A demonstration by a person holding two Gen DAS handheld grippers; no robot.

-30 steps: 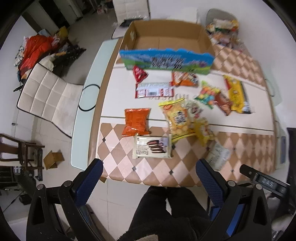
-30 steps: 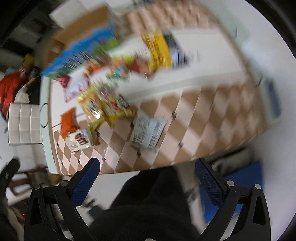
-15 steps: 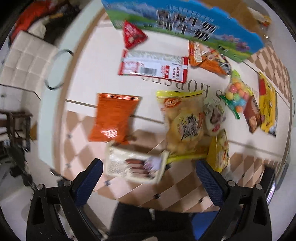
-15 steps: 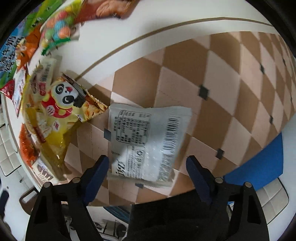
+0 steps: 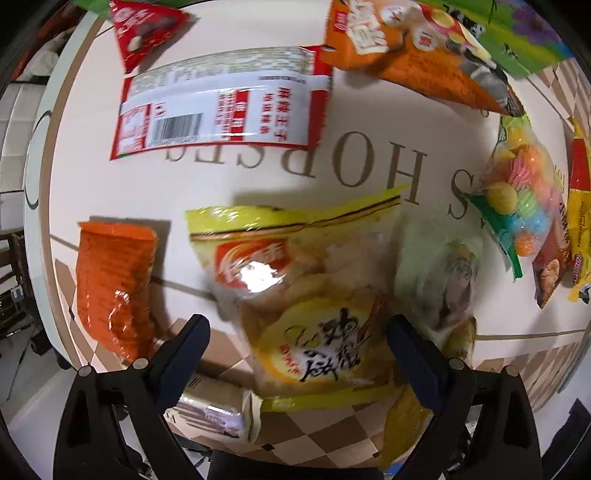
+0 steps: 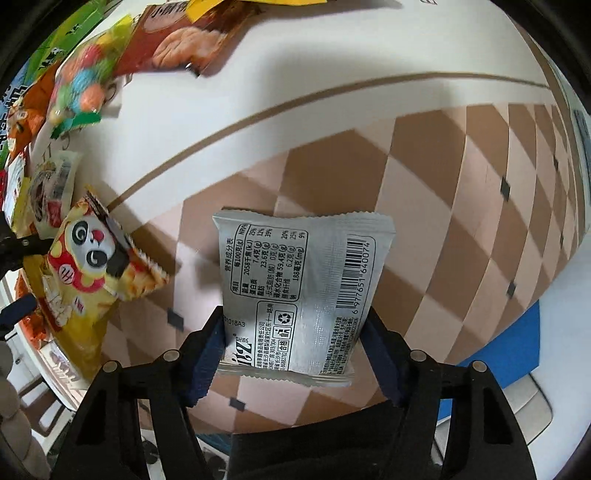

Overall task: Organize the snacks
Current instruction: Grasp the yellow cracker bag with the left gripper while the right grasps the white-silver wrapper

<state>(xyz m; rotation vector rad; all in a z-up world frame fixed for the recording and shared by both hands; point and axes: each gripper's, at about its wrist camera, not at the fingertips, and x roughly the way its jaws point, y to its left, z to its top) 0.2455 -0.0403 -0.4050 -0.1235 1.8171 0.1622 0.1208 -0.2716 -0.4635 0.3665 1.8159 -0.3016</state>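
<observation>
A silver snack packet (image 6: 301, 280) lies barcode side up on the checkered part of the table (image 6: 443, 206). My right gripper (image 6: 293, 317) straddles its near end, jaws closing, both pads touching its side edges. A yellow chip bag (image 5: 303, 295) lies under my left gripper (image 5: 297, 325). Its jaws stand wide and are starting to close, and the left finger (image 5: 184, 343) is clear of the bag. The blue-green front of the box (image 5: 517, 33) shows at the top edge.
Around the yellow bag lie an orange bag (image 5: 114, 291), a red-and-white packet (image 5: 221, 103), a small red pouch (image 5: 144, 29), an orange cracker bag (image 5: 413, 55), a bag of coloured candies (image 5: 517, 199) and a cream biscuit box (image 5: 214, 410). A panda bag (image 6: 96, 273) lies left of the silver packet.
Both grippers have come down close to the table. The right jaws have narrowed onto the silver packet. The left gripper has shifted over the yellow bag, away from the biscuit box.
</observation>
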